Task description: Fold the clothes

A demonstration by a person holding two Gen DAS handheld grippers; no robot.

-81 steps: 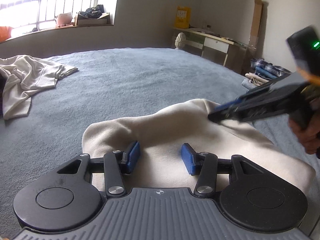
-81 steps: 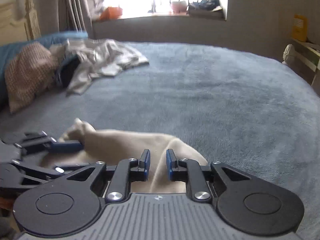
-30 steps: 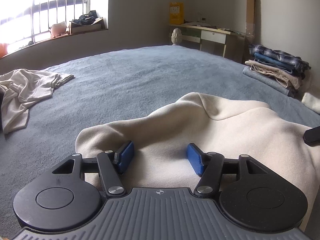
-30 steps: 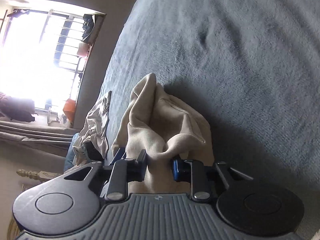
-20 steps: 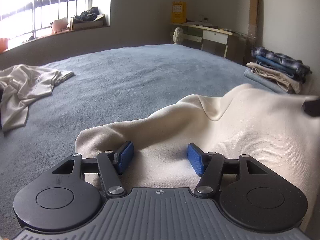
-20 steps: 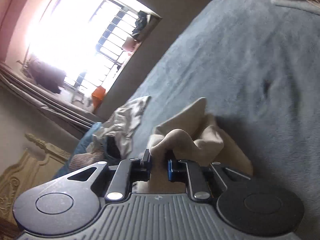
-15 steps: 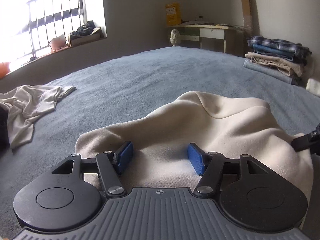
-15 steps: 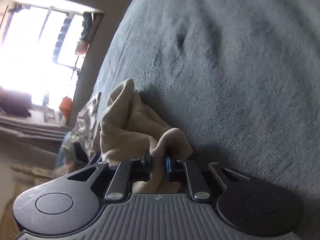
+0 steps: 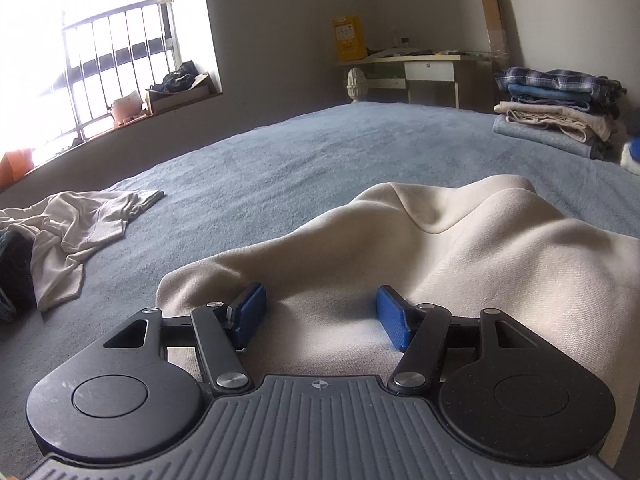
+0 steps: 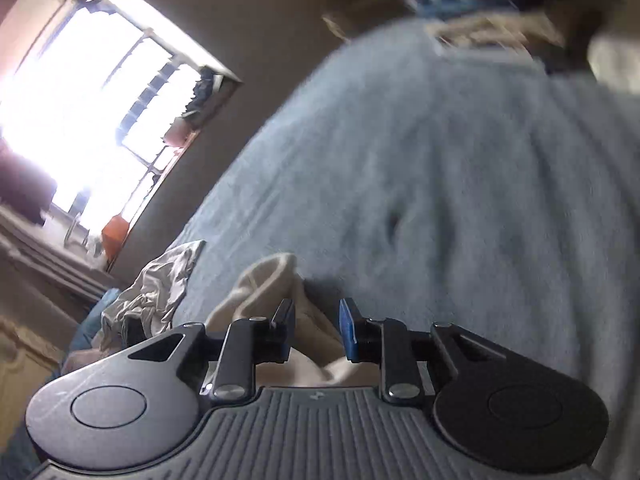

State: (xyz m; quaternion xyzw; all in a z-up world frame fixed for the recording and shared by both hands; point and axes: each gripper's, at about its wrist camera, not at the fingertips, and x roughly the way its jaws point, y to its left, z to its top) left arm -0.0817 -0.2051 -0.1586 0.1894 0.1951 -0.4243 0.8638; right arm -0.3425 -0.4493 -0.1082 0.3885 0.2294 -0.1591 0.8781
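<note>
Right now the cream garment (image 9: 460, 264) lies rumpled on the blue-grey bed (image 9: 304, 160). Over its near part sits the left claw (image 9: 320, 314), jaws spread wide, blue pads apart with cloth lying between them but not pinched. The right claw (image 10: 316, 326) has just been opening; its jaws stand parted with a fold of the garment (image 10: 272, 292) loose between them. Farther off, another pale garment (image 9: 76, 224) lies crumpled, and a stack of folded clothes (image 9: 556, 108) sits at the far edge.
</note>
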